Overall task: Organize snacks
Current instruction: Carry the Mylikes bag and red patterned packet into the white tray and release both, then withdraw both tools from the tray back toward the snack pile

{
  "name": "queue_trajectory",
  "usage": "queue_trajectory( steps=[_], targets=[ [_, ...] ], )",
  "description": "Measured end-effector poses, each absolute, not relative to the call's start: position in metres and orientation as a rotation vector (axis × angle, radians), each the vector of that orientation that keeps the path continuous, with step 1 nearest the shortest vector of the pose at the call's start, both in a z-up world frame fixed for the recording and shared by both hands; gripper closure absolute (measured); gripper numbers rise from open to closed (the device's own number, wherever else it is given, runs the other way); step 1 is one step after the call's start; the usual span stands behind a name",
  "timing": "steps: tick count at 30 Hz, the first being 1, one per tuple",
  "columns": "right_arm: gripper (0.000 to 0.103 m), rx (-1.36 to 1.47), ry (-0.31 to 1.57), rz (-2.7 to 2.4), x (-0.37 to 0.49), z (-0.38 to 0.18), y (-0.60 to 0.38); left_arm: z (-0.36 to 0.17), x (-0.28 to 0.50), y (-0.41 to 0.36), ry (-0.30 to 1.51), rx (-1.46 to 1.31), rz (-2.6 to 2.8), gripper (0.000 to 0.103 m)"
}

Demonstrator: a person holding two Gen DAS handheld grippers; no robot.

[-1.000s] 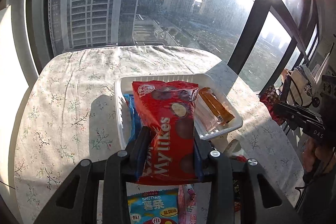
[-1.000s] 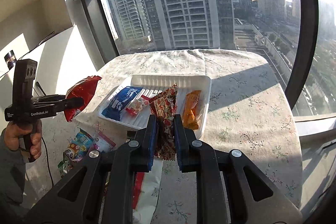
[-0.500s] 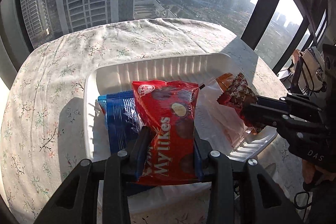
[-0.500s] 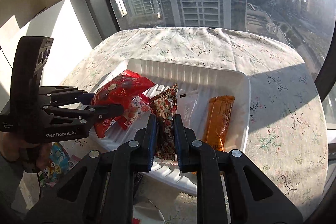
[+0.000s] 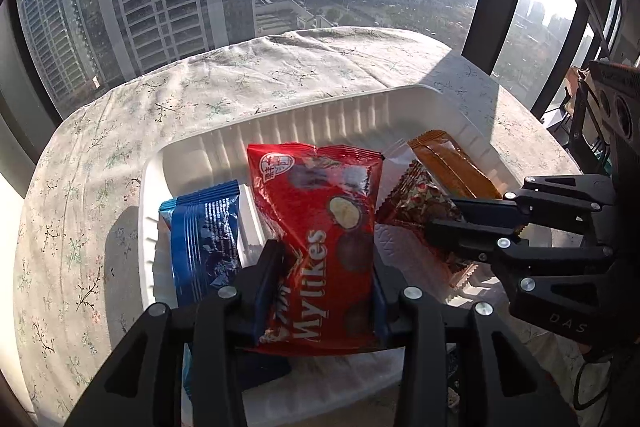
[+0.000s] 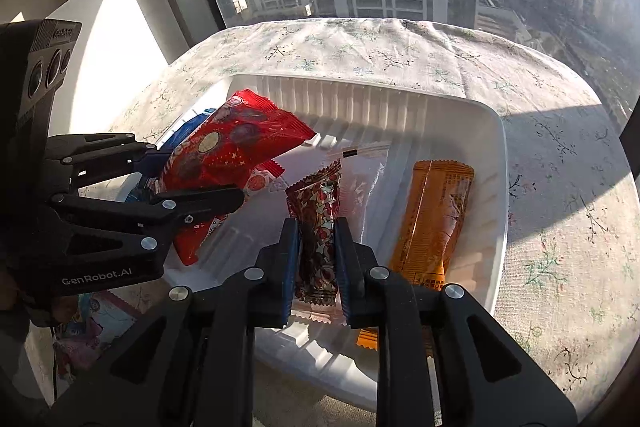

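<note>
- Snacks mostly in the white tray (image 5: 192, 163) (image 6: 496, 163), which sits on the floral tablecloth (image 5: 100, 147) (image 6: 560, 187) by the window.
- Left gripper (image 5: 326, 267) (image 6: 188, 171): clamped on the lower part of the red Mylikes bag (image 5: 320, 227) (image 6: 224, 155). Jaws have just been opening a touch, bag between them, pads on both edges of the bag. Bag is over the tray's middle, tilted up.
- Right gripper (image 6: 316, 251) (image 5: 448, 219): nearly closed, pinching a small dark red patterned packet (image 6: 318, 215) (image 5: 420, 203) by its lower half. Jaws have just eased open slightly, packet between the pads. Packet stands upright over the tray, right of the Mylikes bag.
- Blue packet (image 5: 204, 235) lies in the tray's left part, just beside the red bag.
- Orange bar (image 6: 436, 219) (image 5: 448, 163) lies flat along the tray's right side.
- Clear wrapper (image 6: 364, 183) on the tray floor between packet and bar.
- More snack packs (image 6: 92, 323) on the cloth outside the tray's near-left corner.
</note>
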State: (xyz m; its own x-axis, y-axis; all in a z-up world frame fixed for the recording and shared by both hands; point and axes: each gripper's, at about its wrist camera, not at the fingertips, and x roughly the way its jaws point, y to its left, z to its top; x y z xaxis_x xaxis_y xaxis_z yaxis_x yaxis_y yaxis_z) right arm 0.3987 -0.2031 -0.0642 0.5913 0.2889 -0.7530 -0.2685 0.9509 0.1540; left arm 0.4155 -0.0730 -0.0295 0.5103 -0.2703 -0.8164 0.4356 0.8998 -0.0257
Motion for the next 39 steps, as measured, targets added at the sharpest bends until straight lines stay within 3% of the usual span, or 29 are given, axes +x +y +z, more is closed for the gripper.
queue_trajectory(
  steps=[7, 16, 18, 20, 23, 26, 27, 29, 35, 39],
  targets=[
    [0.075, 0.023, 0.87, 0.319, 0.393, -0.059, -0.206, -0.032, 0.415, -0.075, 0.949, 0.193, -0.429, 0.056],
    [0.075, 0.002, 0.857, 0.292, 0.386, -0.052, -0.21, -0.03, 0.411, -0.073, 0.944, 0.177, -0.437, 0.05],
    [0.073, -0.016, 0.846, 0.28, 0.384, -0.048, -0.21, -0.025, 0.409, -0.07, 0.933, 0.169, -0.432, 0.043],
    [0.052, -0.029, 0.826, 0.263, 0.379, -0.041, -0.21, -0.02, 0.406, -0.067, 0.919, 0.16, -0.432, 0.036],
    [0.042, -0.037, 0.782, 0.252, 0.366, -0.024, -0.212, -0.008, 0.4, -0.06, 0.897, 0.138, -0.426, 0.032],
    [0.027, -0.063, 0.736, 0.231, 0.347, -0.004, -0.213, 0.008, 0.389, -0.049, 0.863, 0.114, -0.424, 0.018],
    [0.025, -0.066, 0.715, 0.232, 0.34, 0.003, -0.215, 0.014, 0.383, -0.045, 0.85, 0.112, -0.427, 0.011],
    [0.019, -0.059, 0.67, 0.243, 0.32, 0.019, -0.22, 0.025, 0.369, -0.037, 0.829, 0.117, -0.43, 0.007],
    [0.007, 0.075, 0.579, 0.314, 0.242, 0.042, -0.234, 0.047, 0.307, -0.007, 0.763, 0.085, -0.438, 0.001],
    [0.007, 0.118, 0.545, 0.344, 0.183, 0.035, -0.232, 0.047, 0.26, 0.012, 0.73, 0.068, -0.431, 0.001]
  ],
)
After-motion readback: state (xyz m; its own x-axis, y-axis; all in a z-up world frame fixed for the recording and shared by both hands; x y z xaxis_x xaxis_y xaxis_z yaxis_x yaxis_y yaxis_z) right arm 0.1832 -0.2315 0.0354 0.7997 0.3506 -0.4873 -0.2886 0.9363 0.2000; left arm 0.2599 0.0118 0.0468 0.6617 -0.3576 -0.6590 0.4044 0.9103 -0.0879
